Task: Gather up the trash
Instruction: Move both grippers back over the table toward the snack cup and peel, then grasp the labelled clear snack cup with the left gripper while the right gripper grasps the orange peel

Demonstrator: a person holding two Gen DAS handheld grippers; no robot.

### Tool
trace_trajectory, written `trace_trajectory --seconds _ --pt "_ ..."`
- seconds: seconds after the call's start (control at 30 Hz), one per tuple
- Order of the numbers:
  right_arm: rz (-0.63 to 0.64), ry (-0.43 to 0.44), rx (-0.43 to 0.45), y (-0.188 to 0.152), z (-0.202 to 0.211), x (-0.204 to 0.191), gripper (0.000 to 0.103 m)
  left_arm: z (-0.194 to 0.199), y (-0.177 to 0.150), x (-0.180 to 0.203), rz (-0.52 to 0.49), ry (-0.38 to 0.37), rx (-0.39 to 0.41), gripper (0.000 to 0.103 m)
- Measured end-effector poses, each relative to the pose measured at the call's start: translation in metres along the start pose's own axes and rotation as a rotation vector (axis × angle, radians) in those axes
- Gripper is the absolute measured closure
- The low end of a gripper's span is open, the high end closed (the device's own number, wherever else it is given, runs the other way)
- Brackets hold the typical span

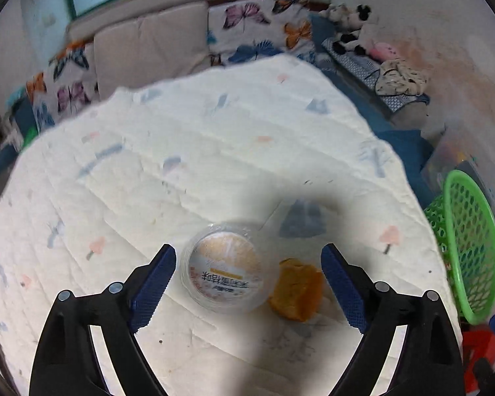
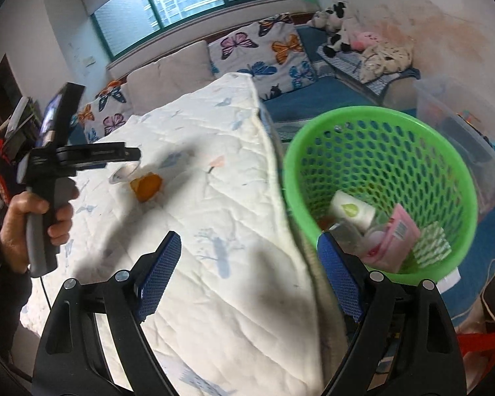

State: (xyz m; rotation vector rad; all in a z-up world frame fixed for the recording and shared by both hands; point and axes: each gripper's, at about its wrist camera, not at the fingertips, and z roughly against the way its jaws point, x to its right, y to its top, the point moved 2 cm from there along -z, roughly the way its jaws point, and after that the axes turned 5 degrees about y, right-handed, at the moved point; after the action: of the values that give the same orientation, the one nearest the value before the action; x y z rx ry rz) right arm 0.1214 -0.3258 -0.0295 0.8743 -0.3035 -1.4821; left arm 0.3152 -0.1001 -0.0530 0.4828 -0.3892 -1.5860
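Note:
A clear plastic cup [image 1: 226, 265] with an orange-and-white printed lid lies on the white quilt [image 1: 214, 132]. An orange scrap [image 1: 297, 288] sits right beside it. My left gripper [image 1: 247, 251] hangs open just above both, one blue pad on each side, neither touching. From the right wrist view, the left gripper [image 2: 128, 156] is held by a hand [image 2: 33, 221] over the cup [image 2: 125, 173] and scrap [image 2: 147, 186]. My right gripper [image 2: 249, 238] is open and empty above the quilt's edge, next to the green mesh basket [image 2: 379, 122], which holds white and pink packets.
The basket [image 1: 468, 241] stands off the quilt's right edge. Behind are a sofa with butterfly cushions [image 2: 264, 49], plush toys [image 2: 340, 29] and crumpled cloth. A clear storage box [image 2: 462, 125] sits beyond the basket, and something red [image 1: 478, 356] lies low at the right.

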Motion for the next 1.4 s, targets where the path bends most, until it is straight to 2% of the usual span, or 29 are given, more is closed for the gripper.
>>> trace_trajectory --seconds 0.13,0.2,0.27,0.37,0.6,1.0,1.17,1.4 --pt "0.025 0.018 -0.014 0.005 -0.011 -0.014 0.018 -0.019 -0.004 -0.007 0.028 -0.022 -0.04 0.017" --pt "0.039 0.026 -0.021 0.007 -0.017 -0.023 0.018 -0.028 -0.005 -0.01 0.043 -0.042 -0.061 0.03" --pt "0.051 0.035 -0.028 0.01 -0.023 -0.03 0.018 -0.032 -0.008 -0.012 0.061 -0.063 -0.075 0.036" --pt "0.073 0.046 -0.041 0.012 -0.034 -0.041 0.018 -0.032 -0.01 -0.017 0.08 -0.093 -0.075 0.036" --pt "0.112 0.094 -0.073 0.019 -0.066 -0.068 0.019 -0.009 -0.012 -0.035 0.09 -0.095 -0.02 0.036" --pt "0.12 0.16 -0.137 0.033 -0.133 -0.111 0.03 0.023 -0.017 -0.079 0.131 -0.043 0.04 0.036" --pt "0.103 0.152 -0.143 0.04 -0.157 -0.125 0.034 0.024 -0.022 -0.09 0.139 -0.041 0.039 0.036" --pt "0.13 0.076 -0.141 0.042 -0.182 -0.131 0.041 0.016 -0.028 -0.097 0.151 -0.048 0.014 0.036"
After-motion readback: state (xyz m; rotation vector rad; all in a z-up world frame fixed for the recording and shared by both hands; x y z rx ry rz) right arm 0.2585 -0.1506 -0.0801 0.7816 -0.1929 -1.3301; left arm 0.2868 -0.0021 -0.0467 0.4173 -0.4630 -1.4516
